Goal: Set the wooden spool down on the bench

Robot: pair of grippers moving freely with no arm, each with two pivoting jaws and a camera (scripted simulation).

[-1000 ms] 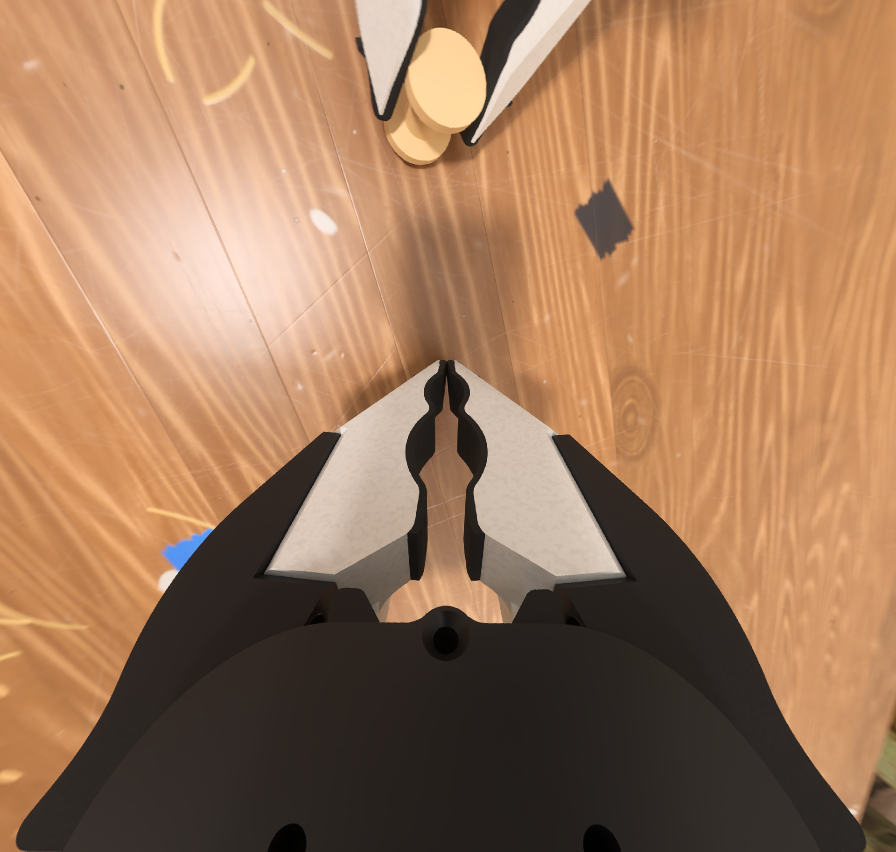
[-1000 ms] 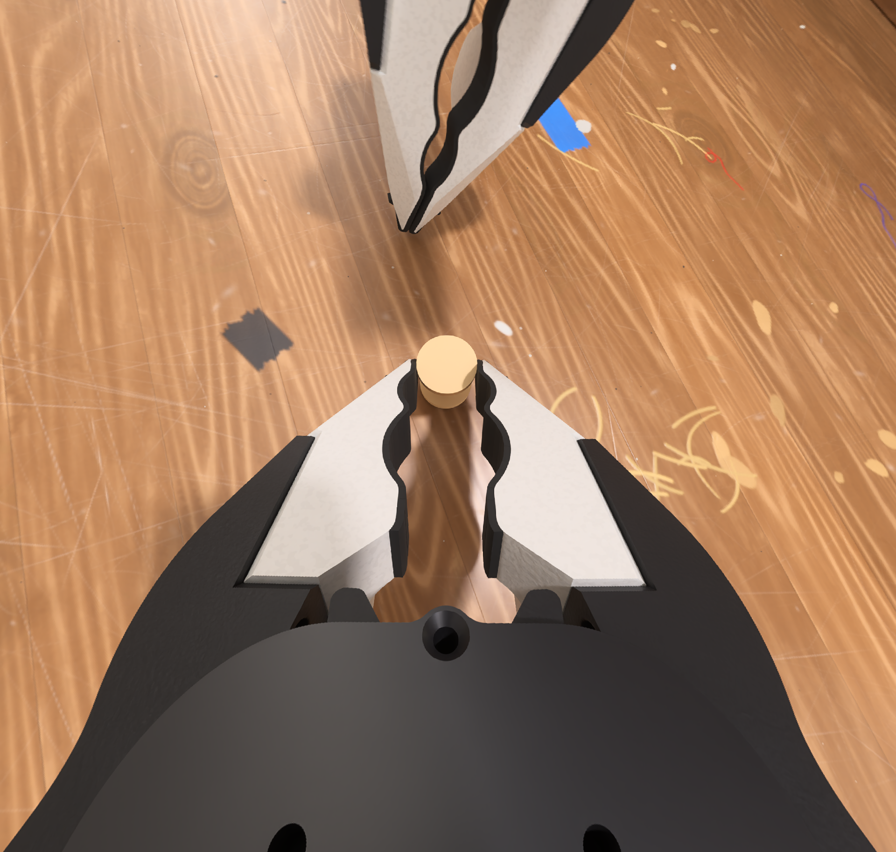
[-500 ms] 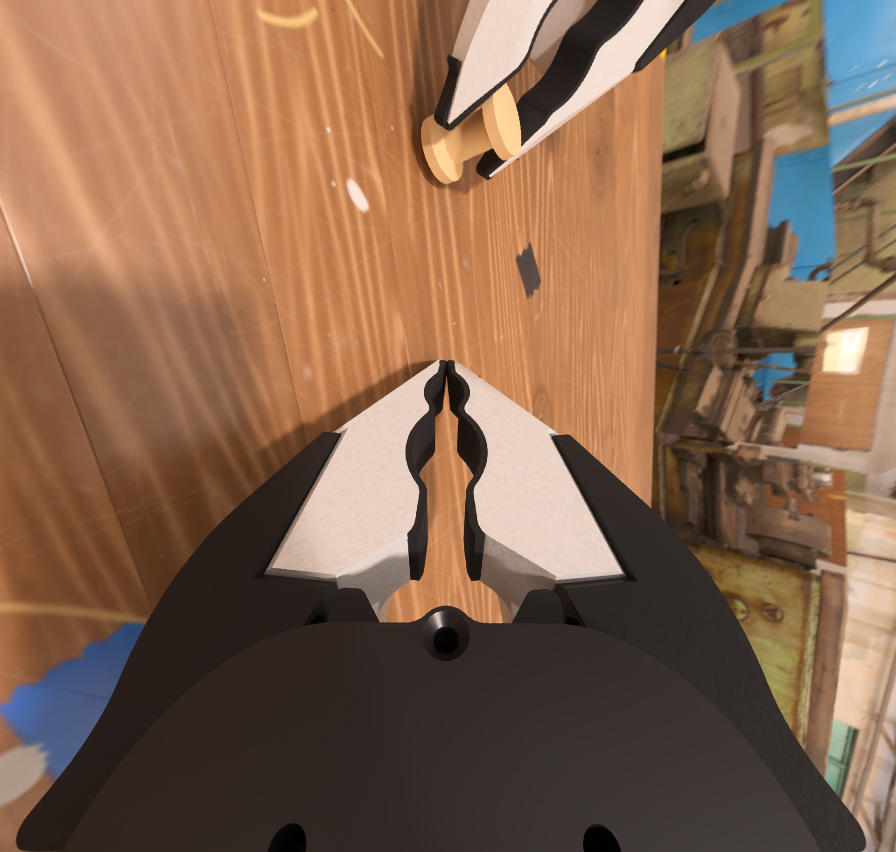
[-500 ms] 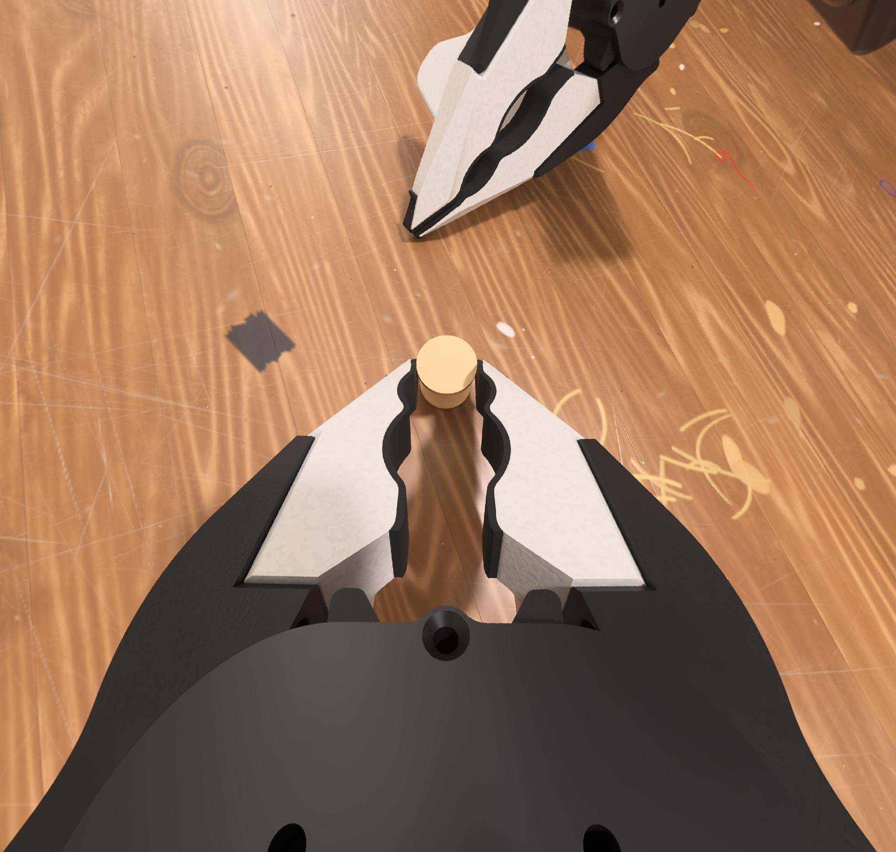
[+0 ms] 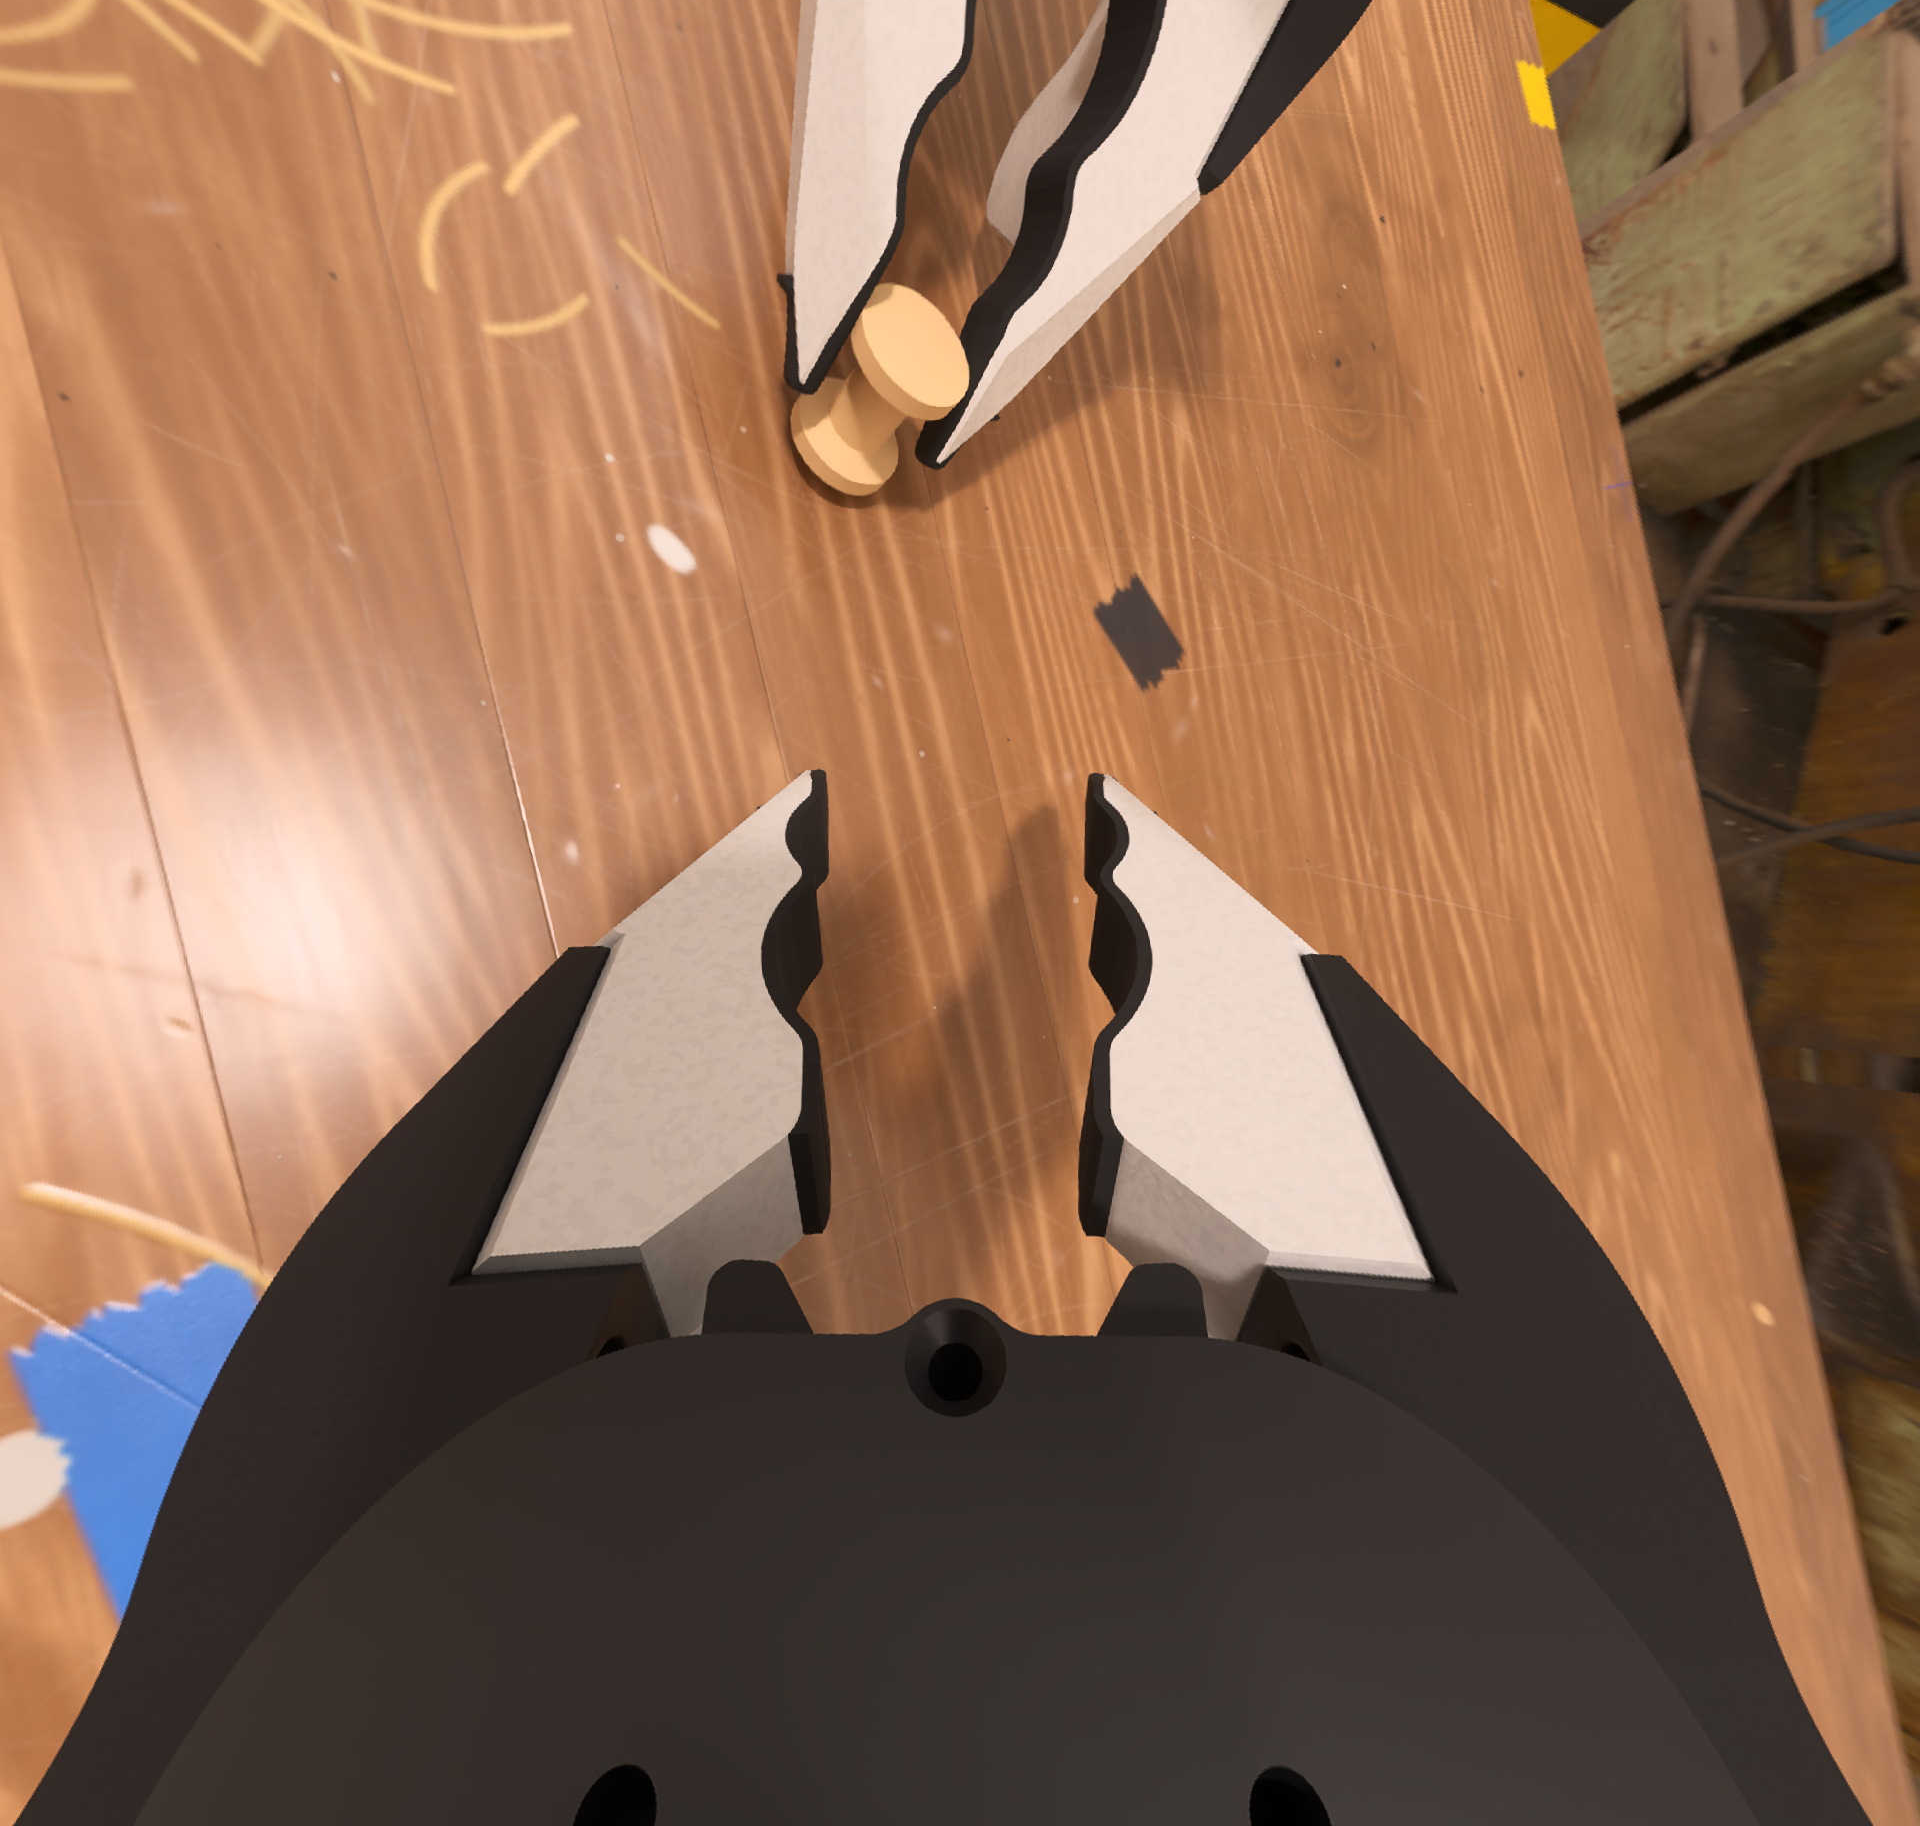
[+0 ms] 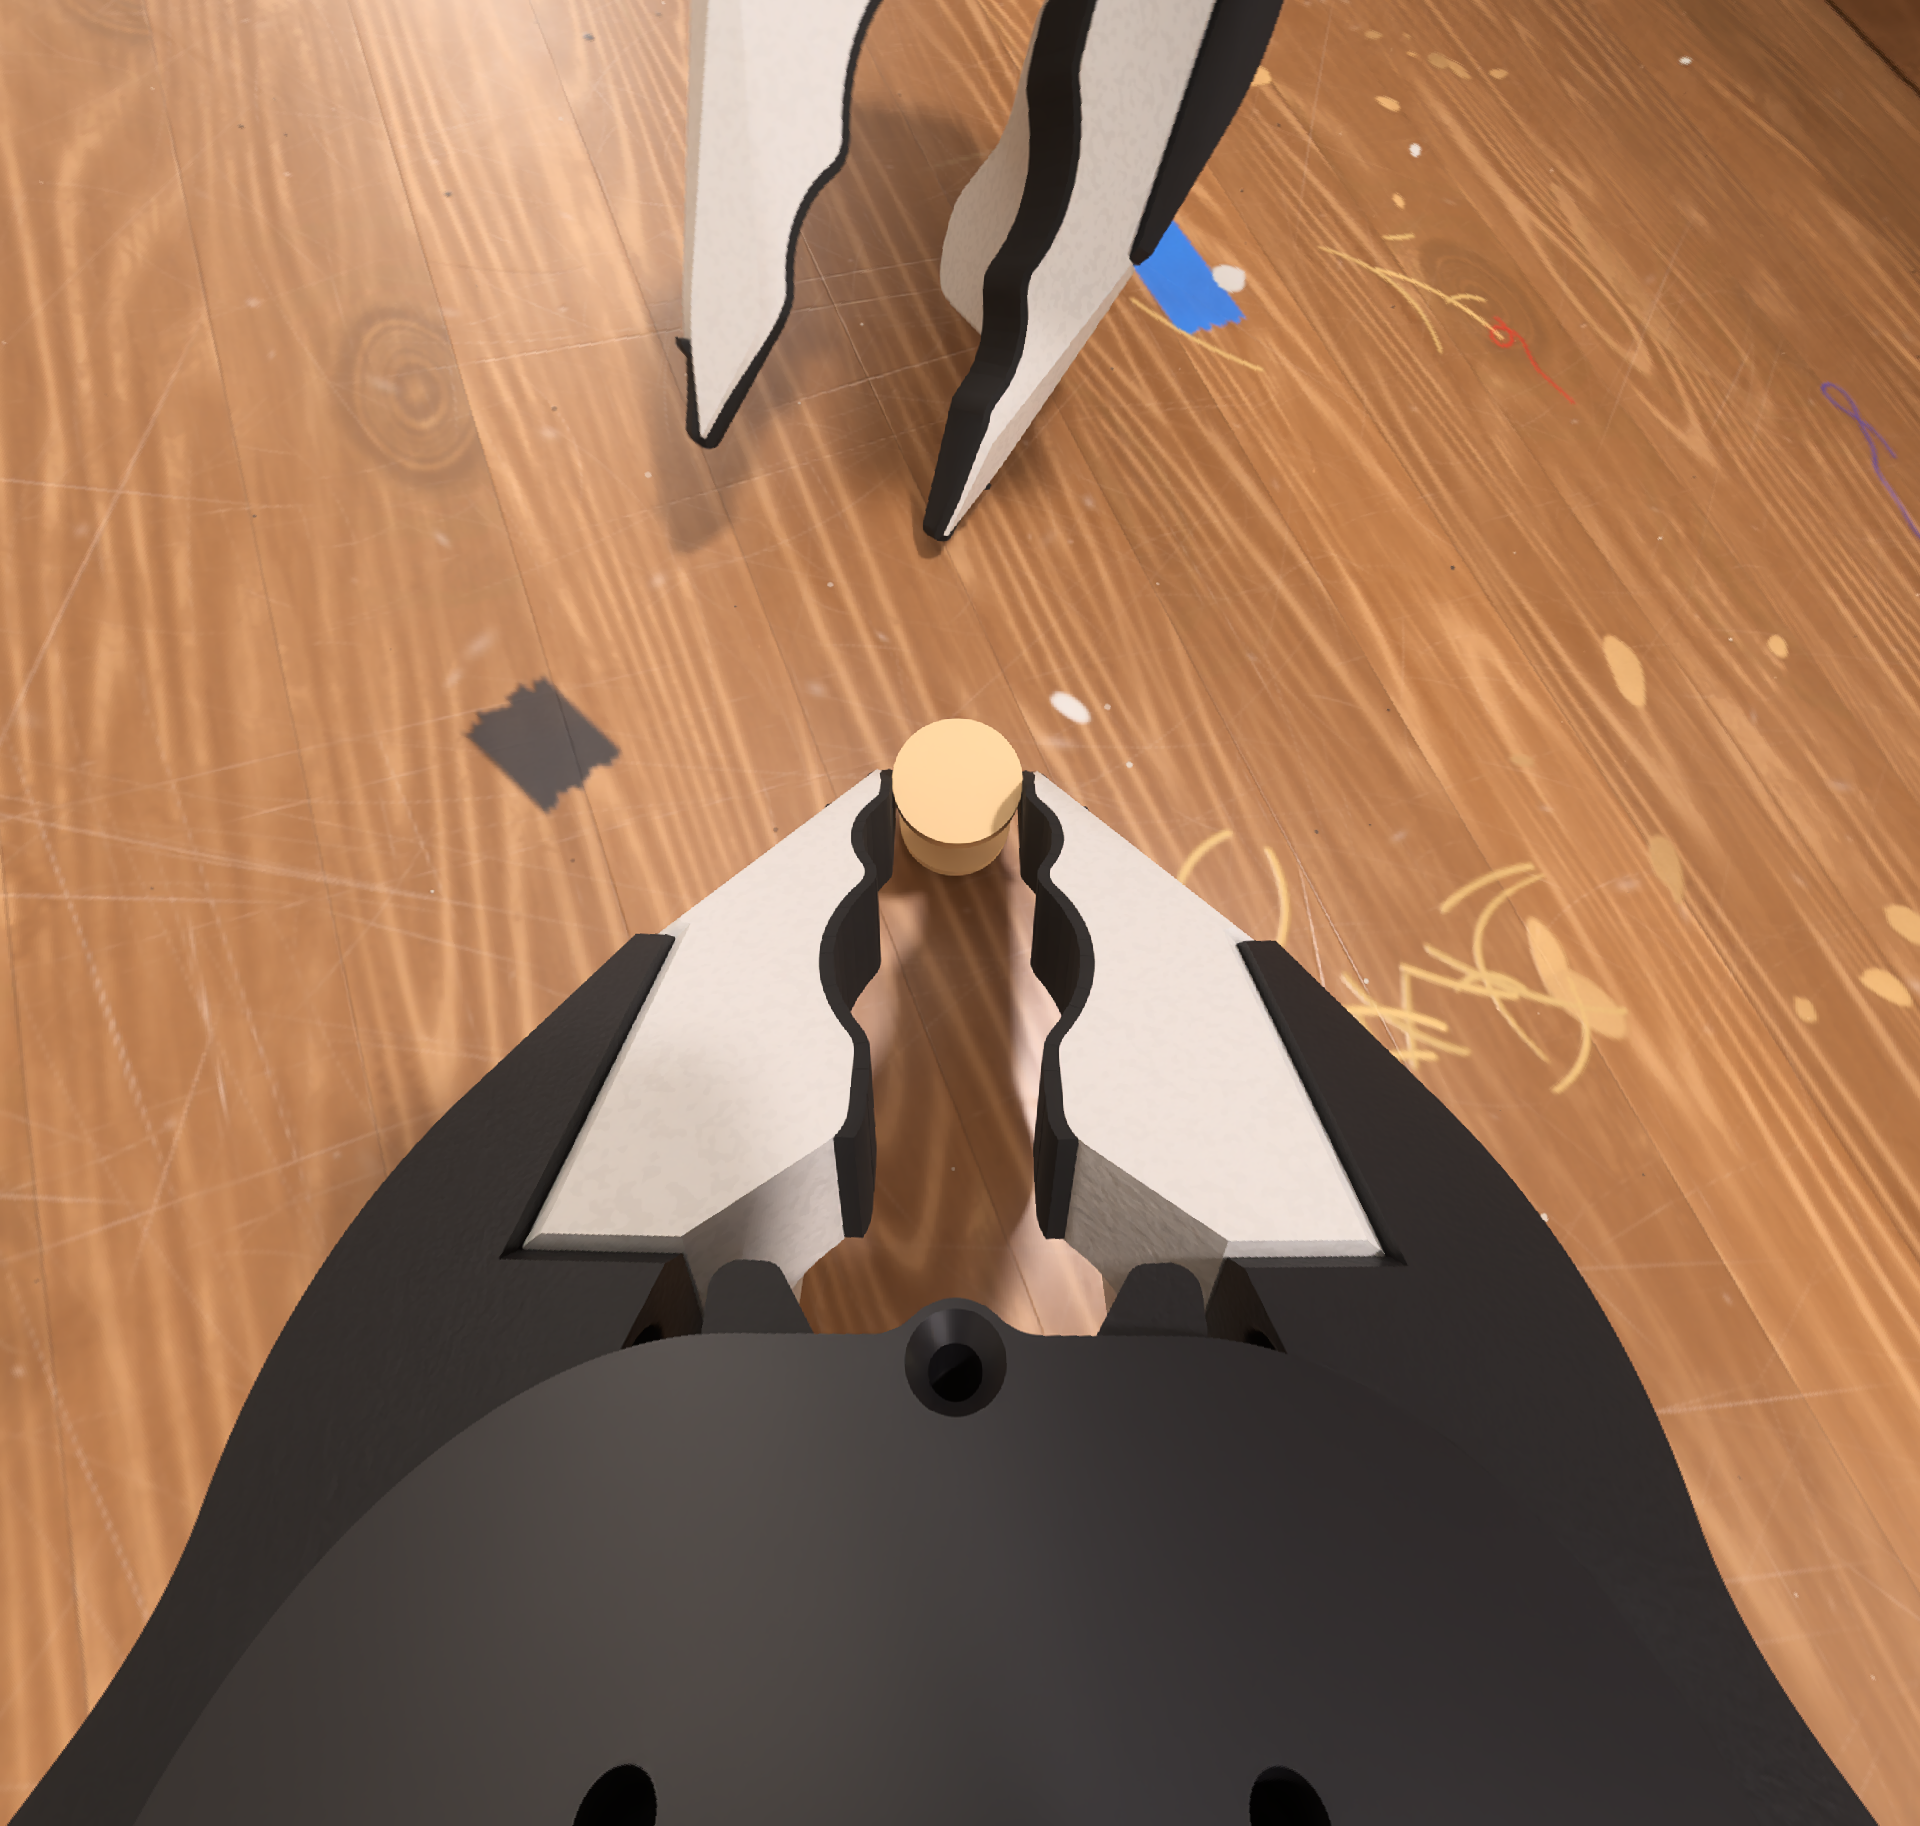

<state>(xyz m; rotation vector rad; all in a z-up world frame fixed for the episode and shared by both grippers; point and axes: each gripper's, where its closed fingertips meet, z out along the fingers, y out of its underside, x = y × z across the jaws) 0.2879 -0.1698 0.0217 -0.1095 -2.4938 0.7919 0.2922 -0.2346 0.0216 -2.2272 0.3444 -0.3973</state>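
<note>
The pale wooden spool [image 6: 956, 794] sits between the fingertips of my right gripper [image 6: 956, 789], which is shut on it. In the left wrist view the spool [image 5: 878, 389] stands with its lower flange on or just above the wooden bench [image 5: 312, 737], its upper flange held between the right gripper's tips [image 5: 878, 405]. My left gripper [image 5: 956, 789] is open and empty, facing the spool from a short way off over the bench. It also shows in the right wrist view [image 6: 826, 483], jaws apart, tips near the boards.
A dark tape patch [image 5: 1138, 630] lies on the bench between the grippers, also in the right wrist view [image 6: 542, 742]. Blue tape [image 5: 114, 1402] lies by the left gripper. The bench edge [image 5: 1621, 529] runs on the right, clutter beyond. Yellow paint scribbles [image 6: 1496, 976] mark the boards.
My left gripper has opened its jaws and swung back to face the spool more squarely. My right gripper stays shut on the spool in the same place.
</note>
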